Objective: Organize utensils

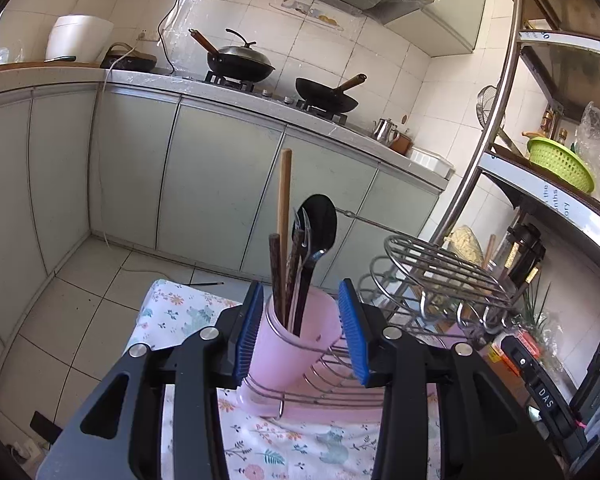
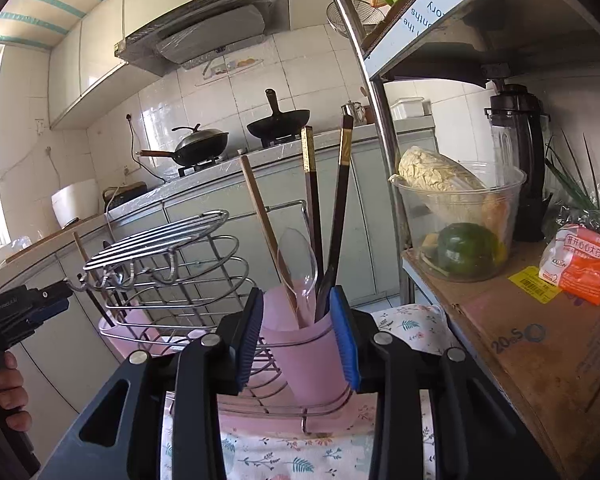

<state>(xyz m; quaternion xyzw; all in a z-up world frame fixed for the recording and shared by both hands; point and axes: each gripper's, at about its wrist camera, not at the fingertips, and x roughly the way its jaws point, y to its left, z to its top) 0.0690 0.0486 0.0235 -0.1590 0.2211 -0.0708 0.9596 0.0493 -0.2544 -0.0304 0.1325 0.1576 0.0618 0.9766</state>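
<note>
Two pink cups sit in a wire rack (image 2: 168, 280) on the floral-clothed tabletop (image 1: 300, 452), one at each end. The left tool (image 1: 300, 332) stands wide open around the left-end cup (image 1: 296, 344), which holds wooden chopsticks (image 1: 284, 216) and a black spoon (image 1: 320, 224); its pads sit just beside the cup, gripping nothing. The right tool (image 2: 298, 338) likewise straddles the right-end cup (image 2: 304, 344) holding dark chopsticks (image 2: 314, 184) and a clear spoon (image 2: 298, 256), open. Sorting seems mostly done; next, probably, close on a cup or pull back.
</note>
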